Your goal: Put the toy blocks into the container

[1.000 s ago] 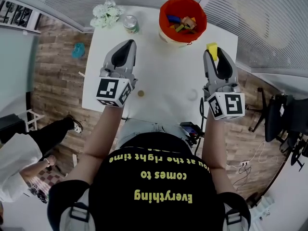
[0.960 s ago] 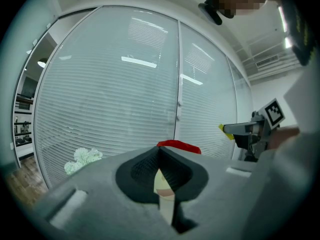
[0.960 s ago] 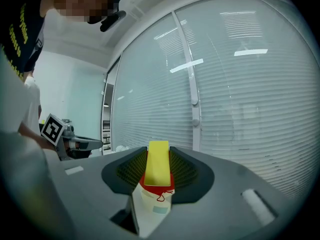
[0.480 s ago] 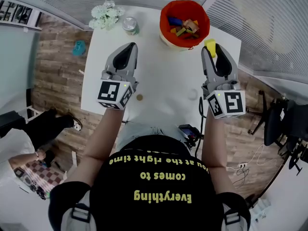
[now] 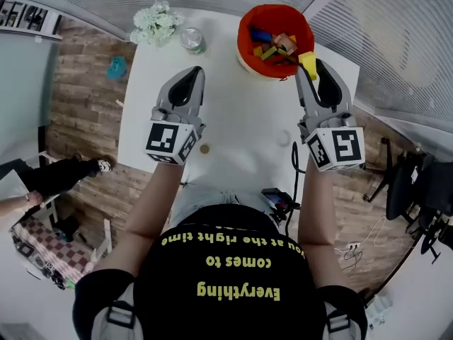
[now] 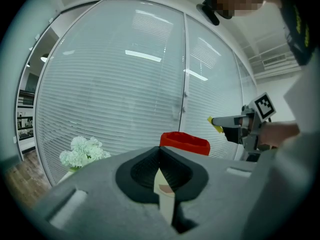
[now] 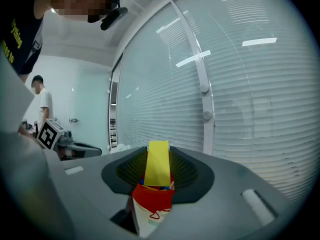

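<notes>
**A:** Which claw has the work in hand?

**B:** The right claw (image 5: 312,69). Its jaws stand part open and press on a flat yellow oblong toy block (image 5: 308,64), which pokes out past the tips. The left claw (image 5: 197,71) is closed with nothing between its jaws, over the left half of the white table (image 5: 241,119).

**A:** And the target?

**B:** The round red container with a cream base (image 5: 243,30) stands at the table's far edge, towards the far right corner. Several coloured wooden blocks (image 5: 272,42) already lie inside it.

**A:** How does the yellow block lie from it?

**B:** It is just off the container's right side, beside the rim and above it. The left gripper view shows clear air between block and rim. From the right claw, the mouth lies ahead, to the left and lower. The right gripper view shows the red wall between the jaws, under the block.

**A:** Its long axis?

**B:** Along the line the claw points, as far as I can judge, so it would go in end-first.

**A:** So the next move?

**B:** I'd judge a short carry leftward and forward until the block hangs over the mouth, then a release. The right claw is much the nearer. The left is well apart from the rim and has no part in it. The risk is letting go too soon, so that the block strikes the rim and drops by the table's right edge.
</notes>
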`<state>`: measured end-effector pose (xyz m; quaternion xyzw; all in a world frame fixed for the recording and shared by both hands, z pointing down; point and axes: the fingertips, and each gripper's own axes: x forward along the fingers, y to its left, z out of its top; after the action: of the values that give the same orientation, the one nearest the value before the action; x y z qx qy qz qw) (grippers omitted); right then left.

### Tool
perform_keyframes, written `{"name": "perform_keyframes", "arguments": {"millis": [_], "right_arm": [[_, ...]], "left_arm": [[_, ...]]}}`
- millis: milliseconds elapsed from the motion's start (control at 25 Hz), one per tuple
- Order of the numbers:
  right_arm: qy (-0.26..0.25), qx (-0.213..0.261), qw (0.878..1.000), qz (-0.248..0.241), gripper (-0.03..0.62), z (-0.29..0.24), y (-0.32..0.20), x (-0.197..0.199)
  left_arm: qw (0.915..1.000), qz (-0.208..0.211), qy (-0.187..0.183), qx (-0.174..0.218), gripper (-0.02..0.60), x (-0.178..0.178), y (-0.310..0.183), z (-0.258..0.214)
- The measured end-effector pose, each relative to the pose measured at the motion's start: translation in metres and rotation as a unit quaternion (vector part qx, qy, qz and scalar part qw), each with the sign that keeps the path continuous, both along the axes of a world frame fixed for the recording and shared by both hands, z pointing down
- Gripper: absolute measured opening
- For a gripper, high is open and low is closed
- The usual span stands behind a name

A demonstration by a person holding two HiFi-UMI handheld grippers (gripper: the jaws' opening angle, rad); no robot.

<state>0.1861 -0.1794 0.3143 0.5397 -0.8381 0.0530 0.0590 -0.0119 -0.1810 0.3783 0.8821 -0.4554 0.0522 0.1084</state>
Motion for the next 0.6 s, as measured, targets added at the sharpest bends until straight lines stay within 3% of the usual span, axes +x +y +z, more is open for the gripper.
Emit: {"name": "perform_keyframes", "arguments": {"millis": [600], "right_arm": [[0.034, -0.071, 0.995, -0.066, 0.149, 0.027, -0.049, -0.025]], "left_arm": [[0.9998, -0.011, -0.003, -0.015, 0.0, -0.002, -0.008, 0.019]]}}
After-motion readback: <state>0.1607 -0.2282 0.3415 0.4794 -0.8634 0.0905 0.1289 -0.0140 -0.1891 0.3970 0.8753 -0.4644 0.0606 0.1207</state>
